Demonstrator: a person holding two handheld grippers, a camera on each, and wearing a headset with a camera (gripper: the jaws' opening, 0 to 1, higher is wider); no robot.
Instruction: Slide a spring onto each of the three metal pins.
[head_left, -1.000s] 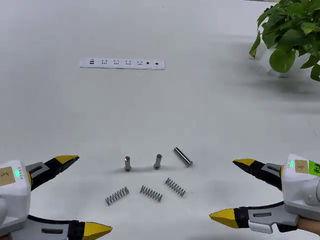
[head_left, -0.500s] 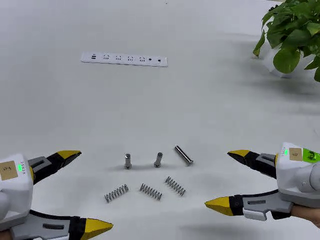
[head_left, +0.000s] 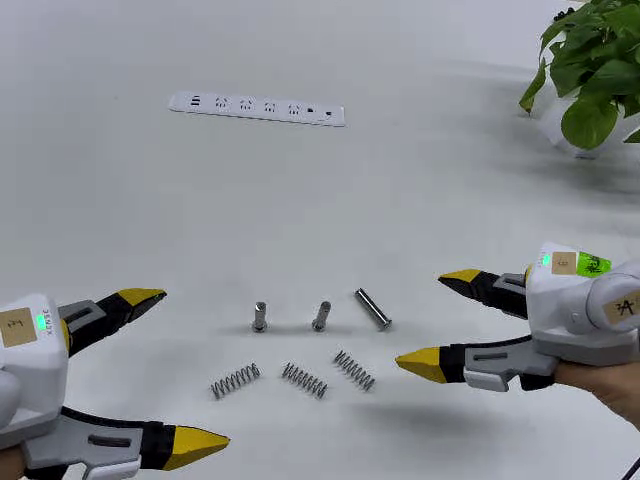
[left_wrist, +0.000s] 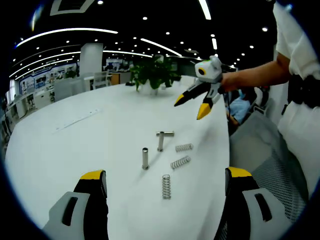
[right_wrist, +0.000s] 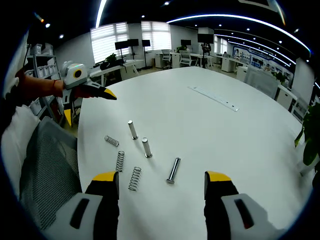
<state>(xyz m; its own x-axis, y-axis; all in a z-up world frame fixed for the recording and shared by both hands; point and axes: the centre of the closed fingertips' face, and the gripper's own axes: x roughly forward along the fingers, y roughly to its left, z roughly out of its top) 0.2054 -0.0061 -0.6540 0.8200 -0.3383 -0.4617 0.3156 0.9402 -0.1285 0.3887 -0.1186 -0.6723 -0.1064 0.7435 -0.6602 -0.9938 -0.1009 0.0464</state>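
Fingers (head_left: 195, 442) of the left gripper (head_left: 182, 368) are spread wide, yellow tips well apart. They hold nothing and touch nothing, and hang over the desk (head_left: 420, 200) to the near left of the middle pin (head_left: 322, 315). The right gripper (head_left: 422, 320) is just as wide open and empty, its tips pointing in from the right of the middle pin and well clear of it.

Three springs lie flat on the desk, just nearer than the middle pin: the left spring (head_left: 235, 381), the centre spring (head_left: 303, 380) almost straight in front of that pin, and the right spring (head_left: 353, 370). None touches a pin or another spring.

The middle pin stands upright. Just left of it stands the left pin (head_left: 260, 316), also upright. Just right of the middle pin and slightly farther back, the third pin (head_left: 372, 309) lies on its side at a slant. All three pins are bare.

Well beyond the middle pin, a white power strip (head_left: 258, 108) lies flat on the desk. Farther still, far to the right of the middle pin, is a green plant (head_left: 590, 70).
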